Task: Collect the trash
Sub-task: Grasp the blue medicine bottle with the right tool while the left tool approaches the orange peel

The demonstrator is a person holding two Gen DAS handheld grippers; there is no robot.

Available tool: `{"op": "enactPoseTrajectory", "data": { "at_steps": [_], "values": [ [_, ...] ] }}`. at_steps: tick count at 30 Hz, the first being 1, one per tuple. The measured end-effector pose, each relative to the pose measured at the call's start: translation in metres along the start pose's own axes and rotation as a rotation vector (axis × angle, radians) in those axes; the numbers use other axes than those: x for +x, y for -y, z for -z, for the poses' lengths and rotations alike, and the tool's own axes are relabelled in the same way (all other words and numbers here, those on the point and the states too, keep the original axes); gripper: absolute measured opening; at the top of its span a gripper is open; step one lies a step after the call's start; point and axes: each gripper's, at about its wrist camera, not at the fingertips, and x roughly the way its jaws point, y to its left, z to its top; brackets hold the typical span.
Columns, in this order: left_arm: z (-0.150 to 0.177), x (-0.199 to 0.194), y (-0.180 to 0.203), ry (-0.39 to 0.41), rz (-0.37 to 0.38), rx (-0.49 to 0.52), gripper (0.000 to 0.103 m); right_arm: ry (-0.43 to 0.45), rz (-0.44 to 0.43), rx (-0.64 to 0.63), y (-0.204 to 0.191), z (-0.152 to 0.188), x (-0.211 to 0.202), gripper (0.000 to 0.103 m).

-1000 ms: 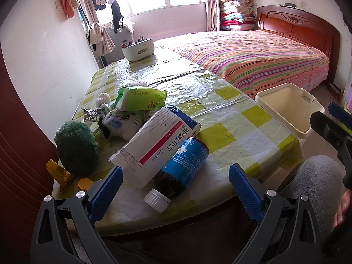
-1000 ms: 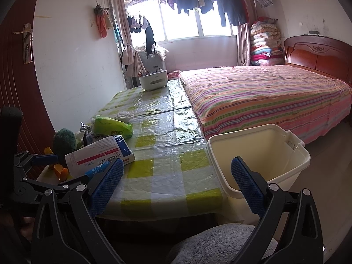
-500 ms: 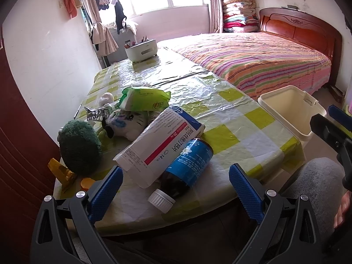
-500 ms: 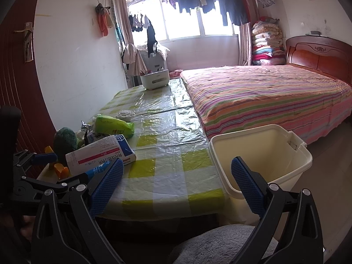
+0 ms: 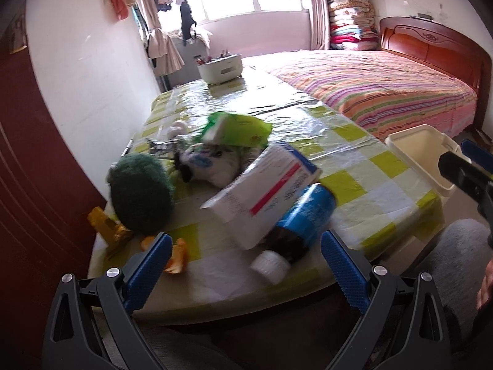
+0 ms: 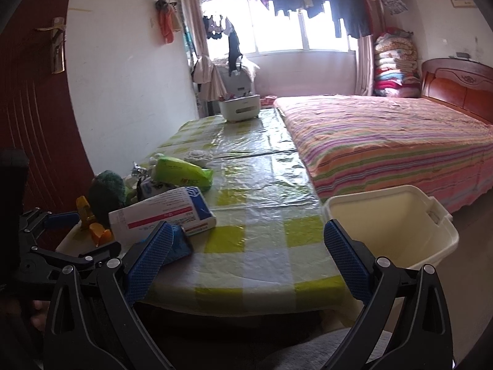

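Observation:
Trash lies on the near left of the checked table (image 5: 363, 160): a white medicine box (image 5: 262, 191) leaning on a blue-labelled dark bottle (image 5: 295, 228) with a white cap, a green wipes pack (image 5: 237, 129), a crumpled white wrapper (image 5: 212, 166), orange peel (image 5: 175, 257) and a yellow clip (image 5: 104, 228). A cream bin (image 6: 391, 225) stands beside the table's right corner. My left gripper (image 5: 243, 260) is open, just short of the table edge, in front of the bottle. My right gripper (image 6: 246, 252) is open and empty, between table and bin.
A dark green fuzzy ball (image 5: 140, 197) sits at the table's left edge by a red door (image 5: 27, 185). A white caddy (image 5: 220, 67) stands at the far end. A striped bed (image 6: 385, 135) lies right of the table. A grey cushion (image 5: 456, 265) is below right.
My left gripper has risen and shifted left, so the trash pile sits more to the right and the orange peel shows. My right gripper has edged slightly forward.

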Motion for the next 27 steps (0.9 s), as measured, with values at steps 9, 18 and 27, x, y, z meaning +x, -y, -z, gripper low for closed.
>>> {"op": "enactPoseTrajectory", "data": {
  "at_steps": [9, 18, 27],
  "values": [
    [0.037, -0.005, -0.071, -0.022, -0.081, -0.138, 0.094, -0.047, -0.222, -0.122, -0.054, 0.002, 0.023, 0.097],
    [0.057, -0.007, -0.102, -0.024, -0.078, -0.227, 0.094, -0.120, -0.441, -0.327, -0.086, 0.012, 0.043, 0.097],
    [0.057, -0.009, -0.103, -0.015, -0.076, -0.229, 0.094, -0.368, -0.692, -1.019, -0.117, -0.005, 0.075, 0.096]
  ]
}}
